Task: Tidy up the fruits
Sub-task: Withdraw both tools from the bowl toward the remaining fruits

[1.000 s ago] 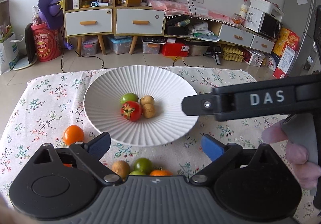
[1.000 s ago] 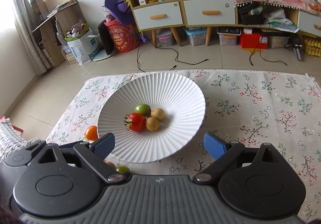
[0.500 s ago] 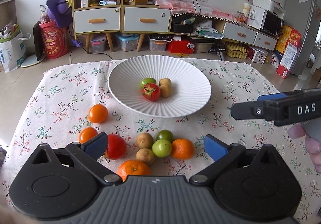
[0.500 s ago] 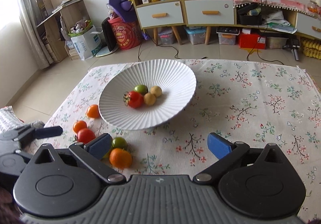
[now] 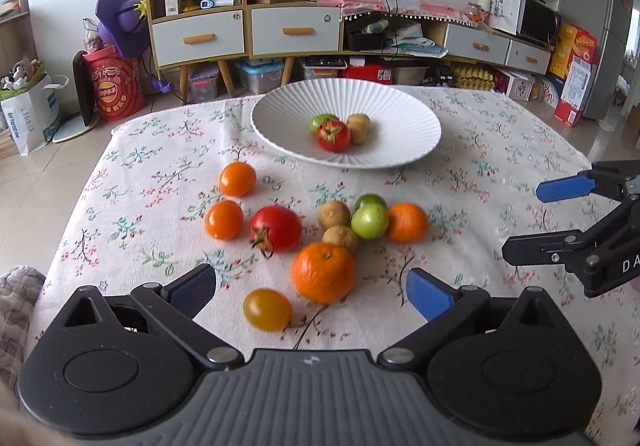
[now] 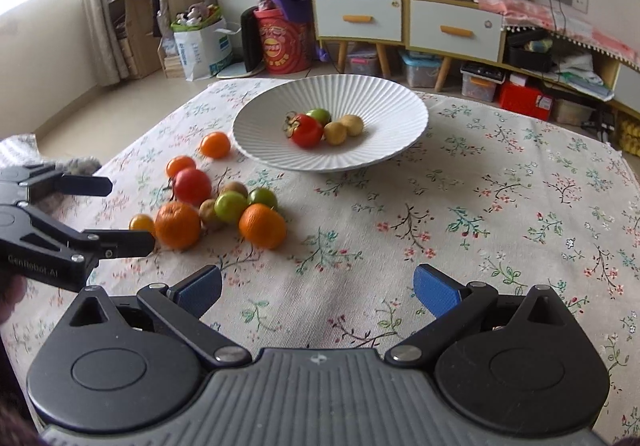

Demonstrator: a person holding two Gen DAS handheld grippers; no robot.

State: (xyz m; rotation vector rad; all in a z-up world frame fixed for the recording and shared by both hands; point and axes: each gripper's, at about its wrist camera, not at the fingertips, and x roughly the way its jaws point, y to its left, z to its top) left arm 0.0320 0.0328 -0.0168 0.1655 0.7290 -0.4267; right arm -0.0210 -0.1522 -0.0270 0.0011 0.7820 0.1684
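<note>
A white ribbed plate [image 5: 404, 114] [image 6: 384, 102] on the floral cloth holds a red tomato [image 5: 333, 134], a green fruit and two brown ones. Nearer lie loose fruits: a big orange [image 5: 323, 272], a yellow tomato [image 5: 267, 309], a red tomato [image 5: 275, 228], green fruits [image 5: 369, 220], brown fruits and small oranges. My left gripper [image 5: 310, 290] is open, empty, just short of the big orange and the yellow tomato. My right gripper [image 6: 318, 288] is open over bare cloth, right of the pile; it also shows at the right edge [image 5: 532, 220]. The left gripper [image 6: 128, 212] shows beside the pile.
The floral cloth [image 6: 500, 214] covers a low table; its right half carries nothing but the print. Beyond the far edge are the tiled floor, a cabinet with drawers [image 5: 248, 30], a red bucket [image 5: 116, 88] and storage boxes.
Both grippers have drawn back from the plate toward the near side. The loose fruit pile, mostly hidden before, now lies in full view ahead of the left gripper.
</note>
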